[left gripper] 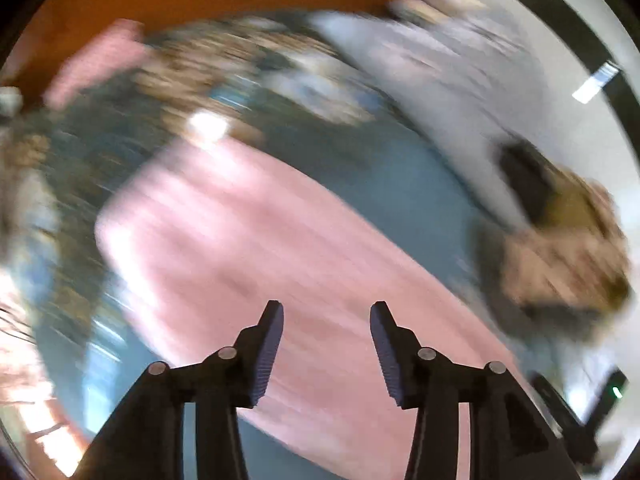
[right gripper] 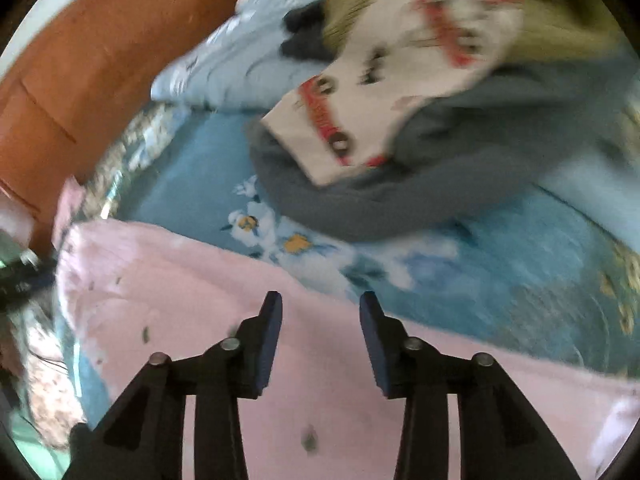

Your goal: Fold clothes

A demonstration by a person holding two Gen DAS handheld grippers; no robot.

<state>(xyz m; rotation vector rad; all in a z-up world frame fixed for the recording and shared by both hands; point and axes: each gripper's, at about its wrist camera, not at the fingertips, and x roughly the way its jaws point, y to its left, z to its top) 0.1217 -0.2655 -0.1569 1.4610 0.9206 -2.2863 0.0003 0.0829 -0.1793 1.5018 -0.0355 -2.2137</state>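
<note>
A pink garment lies spread flat on a blue flowered bedspread; the left wrist view is heavily blurred. My left gripper hangs above the pink cloth, open, with nothing between its fingers. In the right wrist view the same pink garment fills the lower half, with small dark specks on it. My right gripper is also open above it, close to the garment's far edge, and holds nothing.
A heap of other clothes lies beyond: a grey garment, a cream printed piece with red marks, an olive one and a pale blue one. An orange-brown wooden board borders the bed on the left.
</note>
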